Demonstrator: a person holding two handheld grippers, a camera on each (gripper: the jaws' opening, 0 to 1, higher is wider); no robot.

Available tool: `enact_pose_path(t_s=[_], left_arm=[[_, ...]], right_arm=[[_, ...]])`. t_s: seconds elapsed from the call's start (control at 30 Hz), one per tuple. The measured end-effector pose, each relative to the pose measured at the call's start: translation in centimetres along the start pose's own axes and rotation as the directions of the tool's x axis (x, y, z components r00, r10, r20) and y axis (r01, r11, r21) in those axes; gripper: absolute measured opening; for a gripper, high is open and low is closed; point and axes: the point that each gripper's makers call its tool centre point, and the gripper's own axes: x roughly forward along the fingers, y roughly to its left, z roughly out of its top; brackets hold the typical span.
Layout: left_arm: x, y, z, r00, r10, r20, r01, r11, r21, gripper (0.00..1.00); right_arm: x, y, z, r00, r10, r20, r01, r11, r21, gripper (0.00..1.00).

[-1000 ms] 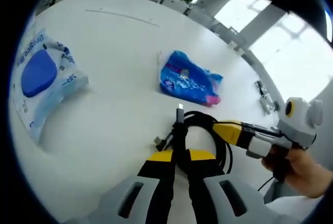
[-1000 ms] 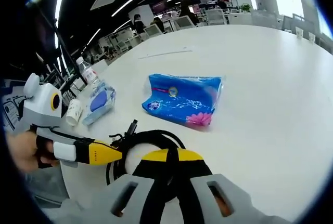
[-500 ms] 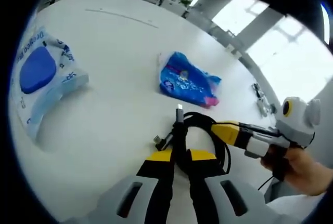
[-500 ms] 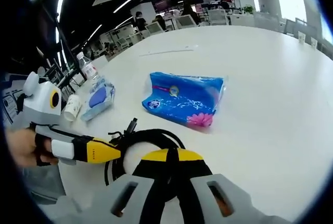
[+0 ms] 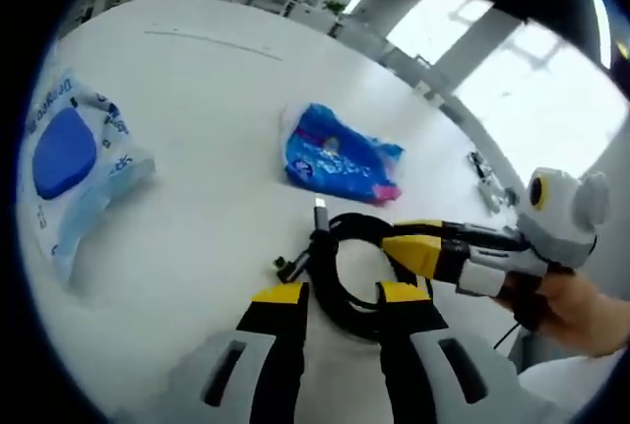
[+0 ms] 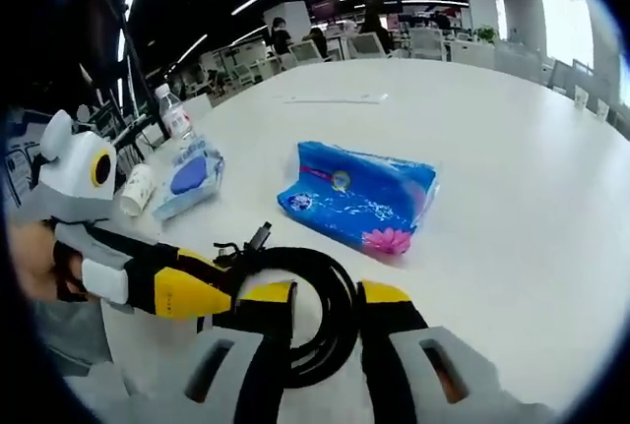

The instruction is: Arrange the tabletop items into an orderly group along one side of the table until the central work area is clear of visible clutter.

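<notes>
- In the left gripper view we saw the left tongs [image 5: 340, 298] standing wide, their yellow-tipped jaws straddling one side of the coiled black cable [image 5: 359, 267] on the white counter [image 5: 217, 99]; nothing was pinched.
- In the right gripper view the right tongs [image 6: 330, 298] were likewise parted, with the coil's rim running through the gap between the jaws. The cable [image 6: 305, 306] lay on the counter [image 6: 512, 129], its connector end [image 6: 261, 235] sticking out toward the far side.
- The blue tissue pack [image 5: 335, 153] lay just beyond the coil, near but apart. The wet-wipes pack [image 5: 69, 163] lay well apart at the left edge of the left gripper view.
- In the right gripper view a water bottle [image 6: 173, 115] and a paper cup [image 6: 137, 189] stood near the wipes pack [image 6: 189, 174] at the counter's side.
- Risk, as we judged it: both tongs were crowded on the same coil, so closing or lifting either could knock the two together.
- Risk: a grip on a single loop could let the coil unwind and trail, dragging the loose connector across the counter.
- Risk: pushing the coil forward could shove the tissue pack further into the central area instead of clearing it.
- Risk: the coil sat near the counter's near edge; we could not tell how near, and a slip might drop it.
</notes>
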Motion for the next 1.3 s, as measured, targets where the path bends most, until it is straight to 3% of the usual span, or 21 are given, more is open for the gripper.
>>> enact_pose_path(t_s=[0.03,0.07,0.13,0.23,0.33,0.77,1.07,1.3], left_arm=[[-0.2,-0.3,0.2,1.000,-0.001,0.009,0.001,1.000,0.019,0.46],[-0.3,0.3,0.5,1.000,0.015,0.023,-0.017,0.997,0.076,0.51],[-1.2,0.1,0.6,0.999,0.015,0.040,-0.017,0.999,0.048,0.59],[-1.2,0.6,0.6,0.999,0.002,0.044,-0.004,0.999,0.037,0.63],[-2.1,0.4,0.7,0.998,0.009,0.058,-0.013,0.998,0.068,0.66],[-5.3,0.2,1.7,0.998,0.008,0.060,-0.012,0.997,0.073,0.66],[-7.1,2.2,3.1,0.999,0.006,0.045,-0.010,0.996,0.091,0.64],[-8.3,3.5,3.8,1.000,-0.011,0.019,0.008,0.992,0.127,0.63]], right_arm=[[0.2,-0.1,0.0,1.000,0.008,0.005,-0.008,1.000,0.006,0.46],[-0.1,-0.5,0.4,1.000,-0.018,0.024,0.018,1.000,0.012,0.43],[-0.4,0.3,0.8,0.999,0.017,0.030,-0.017,1.000,0.017,0.42],[-0.5,0.1,0.5,1.000,-0.011,0.021,0.012,1.000,-0.015,0.42],[-0.7,0.3,0.1,1.000,-0.006,0.017,0.006,1.000,0.010,0.42],[-1.2,2.8,-0.4,1.000,0.012,-0.002,-0.012,0.999,0.048,0.41],[-0.7,5.6,0.6,0.999,0.048,-0.002,-0.048,0.996,0.071,0.39],[-1.0,5.9,1.1,1.000,0.017,0.021,-0.020,0.992,0.121,0.39]])
